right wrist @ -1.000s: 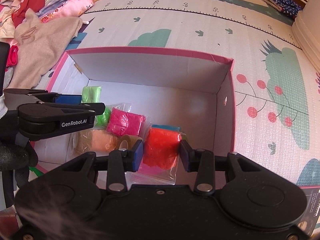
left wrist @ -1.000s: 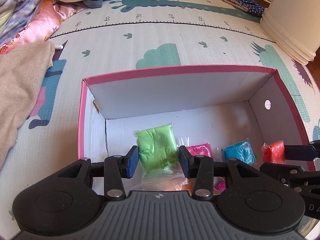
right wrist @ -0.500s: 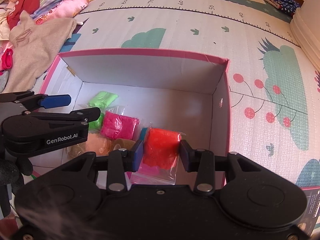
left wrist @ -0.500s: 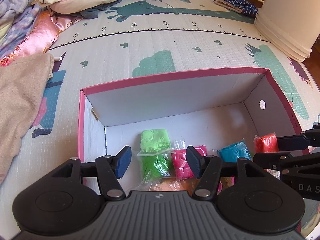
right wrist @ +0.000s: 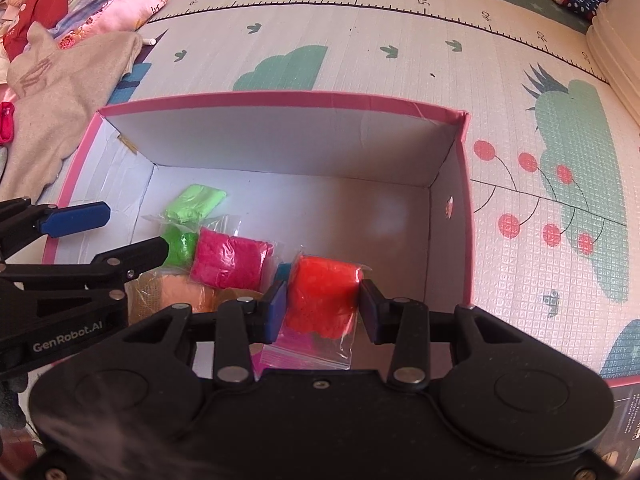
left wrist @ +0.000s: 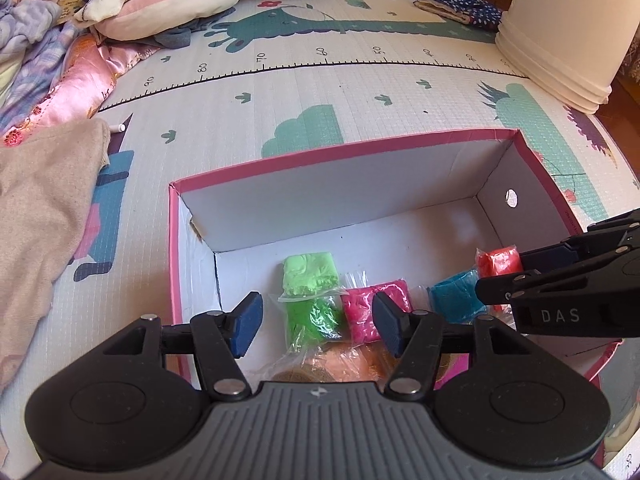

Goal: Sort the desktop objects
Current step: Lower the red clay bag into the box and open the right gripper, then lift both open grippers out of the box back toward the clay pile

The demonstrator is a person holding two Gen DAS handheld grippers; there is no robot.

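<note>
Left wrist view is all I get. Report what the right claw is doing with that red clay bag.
Observer: The right claw is shut on the red clay bag, with a pad pressed against each side.
Operator: Describe where the bag hangs.
Observer: It's inside the pink box, towards its right wall. Its clear lower flap dangles free below the pads.
Operator: Check my left claw from that side.
Observer: Seen sideways, the left claw is open and grips nothing. Its tips hang above the green clay bags.
</note>
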